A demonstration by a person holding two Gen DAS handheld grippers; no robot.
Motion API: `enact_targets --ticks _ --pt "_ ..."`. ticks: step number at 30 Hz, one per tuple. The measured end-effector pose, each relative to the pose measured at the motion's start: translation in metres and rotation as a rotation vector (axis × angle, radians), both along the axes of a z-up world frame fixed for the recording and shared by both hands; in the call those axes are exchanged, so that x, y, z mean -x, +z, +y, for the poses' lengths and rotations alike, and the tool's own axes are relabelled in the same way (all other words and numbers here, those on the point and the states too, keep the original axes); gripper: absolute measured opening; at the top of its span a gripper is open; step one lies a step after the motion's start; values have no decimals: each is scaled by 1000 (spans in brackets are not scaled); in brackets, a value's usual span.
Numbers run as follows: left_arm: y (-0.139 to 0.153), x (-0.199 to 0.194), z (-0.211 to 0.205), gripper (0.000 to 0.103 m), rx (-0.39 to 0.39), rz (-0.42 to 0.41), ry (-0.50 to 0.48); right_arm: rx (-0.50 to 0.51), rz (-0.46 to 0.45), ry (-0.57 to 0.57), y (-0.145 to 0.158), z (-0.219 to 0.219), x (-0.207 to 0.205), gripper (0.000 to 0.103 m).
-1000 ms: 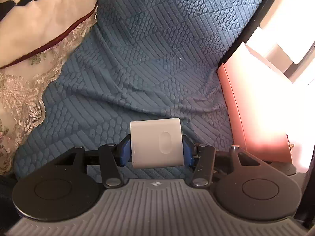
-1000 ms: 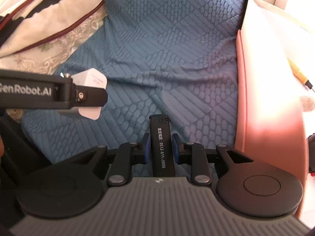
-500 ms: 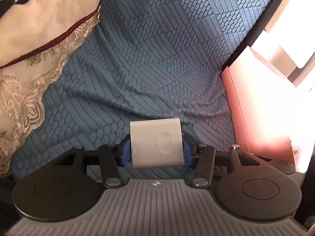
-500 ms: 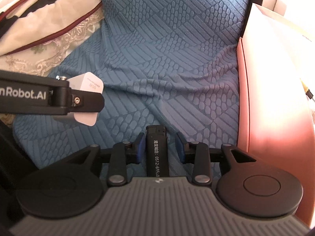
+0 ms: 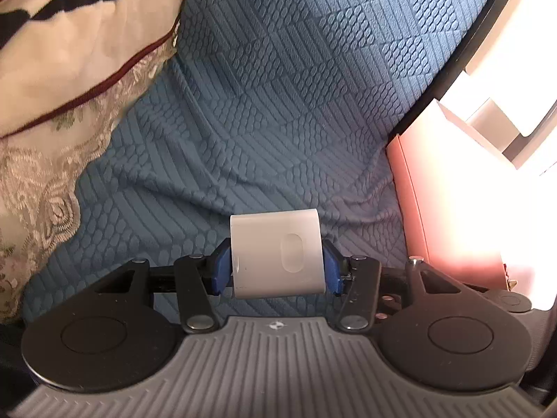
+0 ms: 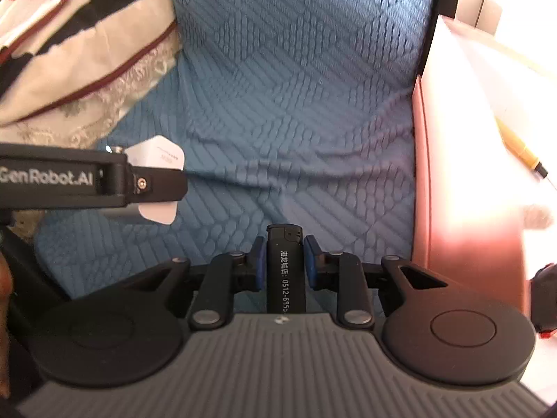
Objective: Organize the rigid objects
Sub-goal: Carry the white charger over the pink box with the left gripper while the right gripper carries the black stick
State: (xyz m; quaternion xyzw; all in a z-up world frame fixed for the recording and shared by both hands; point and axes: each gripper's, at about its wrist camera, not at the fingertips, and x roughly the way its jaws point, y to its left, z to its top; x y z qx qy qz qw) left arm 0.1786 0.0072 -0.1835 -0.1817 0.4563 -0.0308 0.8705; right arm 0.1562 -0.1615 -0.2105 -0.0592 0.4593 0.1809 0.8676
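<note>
Both jaws loaded above the blue quilted cover [image 5: 278, 111].

The left gripper [image 5: 276, 268] clamps a white charger block [image 5: 276, 254]; the right gripper [image 6: 282, 264], jaws just closing, pinches a black lighter [image 6: 285, 264]. Right of the cover stands a pink box [image 6: 466, 181], holding perhaps a pen [image 6: 522, 153].

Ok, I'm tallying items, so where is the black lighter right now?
In the right wrist view the black lighter sits low and central, clamped between the right hand-held gripper's blue pads above the blue textured cover, left of the pink box.
</note>
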Motion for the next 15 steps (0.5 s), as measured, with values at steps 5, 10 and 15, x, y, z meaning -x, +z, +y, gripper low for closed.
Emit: enact_targets --ticks 5,10,15 --pt "6 0 4 58 9 -15 6 -27 -22 -11 15 -1 3 26" --pt "20 2 6 58 3 -41 4 -65 -35 -11 36 -10 2 26" --pt "45 1 5 58 4 -83 -6 -103 -71 -13 66 -23 -1 26"
